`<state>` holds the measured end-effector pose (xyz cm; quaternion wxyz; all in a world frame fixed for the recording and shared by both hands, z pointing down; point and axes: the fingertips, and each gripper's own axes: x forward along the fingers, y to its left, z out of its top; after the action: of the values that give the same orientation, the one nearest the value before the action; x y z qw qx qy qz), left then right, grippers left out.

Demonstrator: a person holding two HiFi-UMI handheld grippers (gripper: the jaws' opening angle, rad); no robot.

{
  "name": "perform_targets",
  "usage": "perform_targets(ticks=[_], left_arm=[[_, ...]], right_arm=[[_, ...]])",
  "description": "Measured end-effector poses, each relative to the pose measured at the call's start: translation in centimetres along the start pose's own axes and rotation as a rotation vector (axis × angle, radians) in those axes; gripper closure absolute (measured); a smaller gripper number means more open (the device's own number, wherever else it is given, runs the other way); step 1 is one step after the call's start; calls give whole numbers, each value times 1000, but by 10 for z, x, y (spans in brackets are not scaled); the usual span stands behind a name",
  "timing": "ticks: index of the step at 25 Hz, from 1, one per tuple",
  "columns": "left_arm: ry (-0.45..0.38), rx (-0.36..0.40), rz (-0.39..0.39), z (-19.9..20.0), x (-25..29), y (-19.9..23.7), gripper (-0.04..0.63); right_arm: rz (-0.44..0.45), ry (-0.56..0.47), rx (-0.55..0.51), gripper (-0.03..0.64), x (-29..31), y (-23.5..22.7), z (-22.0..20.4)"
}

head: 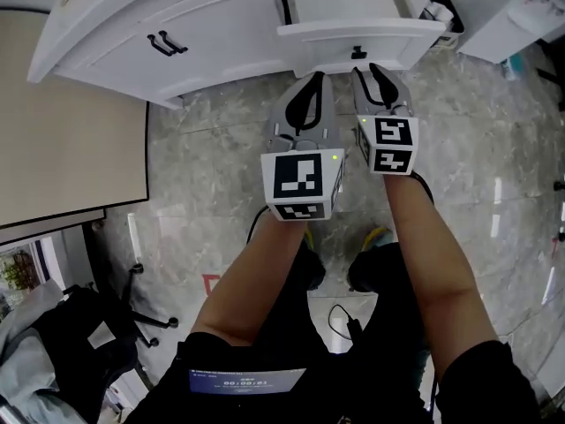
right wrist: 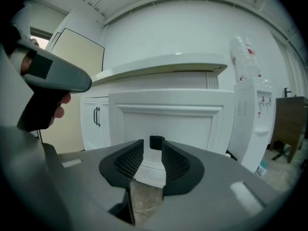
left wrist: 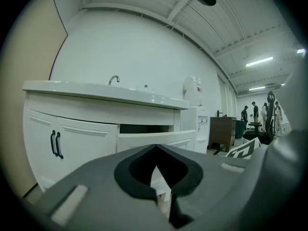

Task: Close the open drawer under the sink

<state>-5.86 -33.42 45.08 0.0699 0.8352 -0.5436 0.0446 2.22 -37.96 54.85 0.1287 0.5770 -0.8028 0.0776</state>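
The white vanity has one drawer pulled out, with a black knob on its front. My right gripper is open a little, and its tips sit just short of the knob. In the right gripper view the drawer front fills the middle, and the knob shows between the tips of the right gripper. My left gripper is shut on nothing, to the left of the drawer front and below it. In the left gripper view the drawer juts out beyond the left gripper.
Cabinet doors with black handles stand left of the drawer. A faucet rises from the countertop. A water dispenser stands to the right. A beige panel and an office chair are at the left. People stand far off.
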Motion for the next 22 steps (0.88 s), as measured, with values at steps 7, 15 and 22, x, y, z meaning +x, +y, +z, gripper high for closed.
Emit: perform_targets(ticks=[7, 15, 22], left_arm=[[-63, 18, -26, -29, 38, 14, 595], [-146, 11, -40, -57, 62, 22, 595], [-107, -1, -14, -71, 97, 46, 595]], right_arm=[[-78, -116, -13, 469, 34, -11, -3], [-124, -215, -29, 472, 39, -11, -4], [-117, -212, -68, 472, 95, -28, 11]])
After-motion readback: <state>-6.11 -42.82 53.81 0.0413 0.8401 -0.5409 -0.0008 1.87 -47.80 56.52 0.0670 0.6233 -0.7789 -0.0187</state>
